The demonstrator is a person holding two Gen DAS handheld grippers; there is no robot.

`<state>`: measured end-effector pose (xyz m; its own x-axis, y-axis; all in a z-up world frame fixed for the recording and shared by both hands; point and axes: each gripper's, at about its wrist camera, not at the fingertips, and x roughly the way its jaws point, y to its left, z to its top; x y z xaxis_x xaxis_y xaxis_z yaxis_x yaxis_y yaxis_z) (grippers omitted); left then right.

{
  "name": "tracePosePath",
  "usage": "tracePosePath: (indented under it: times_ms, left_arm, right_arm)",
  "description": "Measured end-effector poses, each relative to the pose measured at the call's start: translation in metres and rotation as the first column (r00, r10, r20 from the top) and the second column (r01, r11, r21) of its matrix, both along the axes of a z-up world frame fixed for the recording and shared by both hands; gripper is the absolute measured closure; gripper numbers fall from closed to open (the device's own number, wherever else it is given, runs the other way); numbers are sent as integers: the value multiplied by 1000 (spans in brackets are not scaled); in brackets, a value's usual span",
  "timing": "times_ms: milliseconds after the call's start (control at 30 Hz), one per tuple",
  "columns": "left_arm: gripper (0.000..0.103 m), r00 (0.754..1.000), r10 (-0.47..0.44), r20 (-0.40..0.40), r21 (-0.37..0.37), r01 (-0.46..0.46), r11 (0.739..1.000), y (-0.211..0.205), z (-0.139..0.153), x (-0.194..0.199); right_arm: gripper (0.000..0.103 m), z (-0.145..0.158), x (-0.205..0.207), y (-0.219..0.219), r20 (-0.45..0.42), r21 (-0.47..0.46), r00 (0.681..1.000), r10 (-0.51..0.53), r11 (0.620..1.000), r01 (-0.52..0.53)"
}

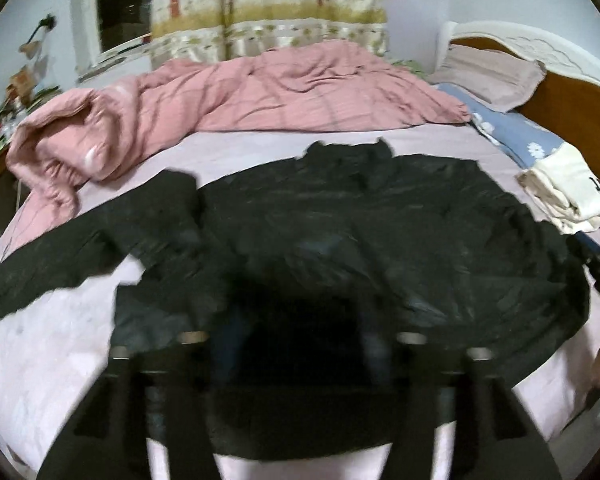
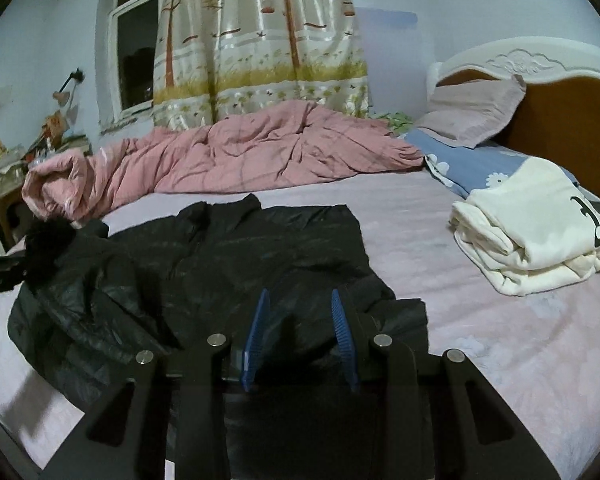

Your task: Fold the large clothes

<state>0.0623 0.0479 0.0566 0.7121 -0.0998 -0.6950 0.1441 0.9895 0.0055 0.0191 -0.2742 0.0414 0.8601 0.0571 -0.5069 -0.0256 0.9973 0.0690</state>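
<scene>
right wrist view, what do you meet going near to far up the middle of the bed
tongs → black jacket → bare lilac sheet → pink quilt → tree-print curtain

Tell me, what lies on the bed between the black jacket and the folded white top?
Nothing. In the right wrist view, only bare pink sheet separates the black jacket from the folded white top.

Black jacket (image 2: 228, 256) between right hand-held gripper (image 2: 300, 316) fingers
</scene>
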Motion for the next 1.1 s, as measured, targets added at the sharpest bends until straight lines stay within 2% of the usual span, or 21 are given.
tracePosePath:
  times_ms: [33,67,100,133,200,267,400,467,500,533,567,600,633,667,700,767,833,900,933,1033,1100]
  left_arm:
    - [36,1000,8,-3,-10,-8,1000,7,-3,-2]
    - [36,1000,5,-11,-22,-6,1000,13,-7,-3]
    - [35,1000,2,-21,-35,-3,999,15,-11,-4]
    - [32,1000,5,-29,-47,-7,999,19,-14,-3]
    - [29,998,11,-56,-67,-15,998,24,-22,1]
    - [29,996,17,-93,-64,-23,998,25,-31,10]
    - [29,988,47,-144,-103,-62,993,33,-48,28]
    - [29,988,69,-138,-96,-82,992,36,-52,35]
    - [29,988,78,-133,-88,-90,992,38,-53,37]
    - [34,989,74,-127,-87,-86,993,38,-52,40]
    - [56,991,62,-118,-84,-72,994,37,-52,41]
    - [68,993,44,-113,-67,-52,996,34,-52,43]
    - [93,993,25,-112,-52,-31,998,31,-51,46]
    - [94,994,18,-109,-44,-22,999,29,-51,48]
    - [95,996,33,-85,-26,-35,999,28,-48,51]
    - [97,997,71,-25,-4,-71,997,29,-40,56]
    - [97,993,107,54,20,-109,994,32,-27,60]
    - [97,986,136,100,38,-140,989,35,-16,69]
    - [97,982,148,117,44,-154,987,37,-10,76]
    - [97,964,184,190,101,-206,973,37,8,103]
    - [97,943,227,243,184,-275,944,39,20,122]
  right_arm:
    - [67,0,2,1,-10,3,1000,21,1000,-21]
    - [59,0,5,4,-33,18,998,52,999,-51]
    - [41,-1,7,4,-47,42,997,66,997,-64]
    - [37,-3,10,4,-64,84,994,85,993,-80]
    - [36,-5,19,7,-95,116,989,111,988,-100]
    - [36,-3,36,13,-131,81,984,124,990,-114]
    - [34,-1,88,27,-277,19,939,204,978,-207]
    - [34,-3,118,28,-321,-40,937,139,986,-160]
    - [34,-8,131,29,-363,-33,922,137,987,-160]
    - [34,-17,148,28,-439,4,883,168,983,-185]
    - [34,-25,158,27,-492,33,850,190,979,-200]
    - [34,-35,168,28,-542,47,816,201,977,-210]
    - [38,-42,175,28,-569,38,799,197,976,-214]
    - [55,-46,178,28,-572,19,800,184,977,-211]
    - [78,-48,178,27,-557,-1,814,166,980,-200]
    - [101,-41,177,21,-469,-28,877,105,991,-134]
    - [102,-25,172,12,-342,-26,938,57,997,-70]
    - [103,-9,169,2,-231,-22,973,0,1000,-6]
    - [103,-2,170,-5,-192,-20,980,-48,999,45]
    - [103,10,182,-24,-185,14,978,-100,994,104]
    - [102,10,188,-29,-253,67,967,-32,996,50]
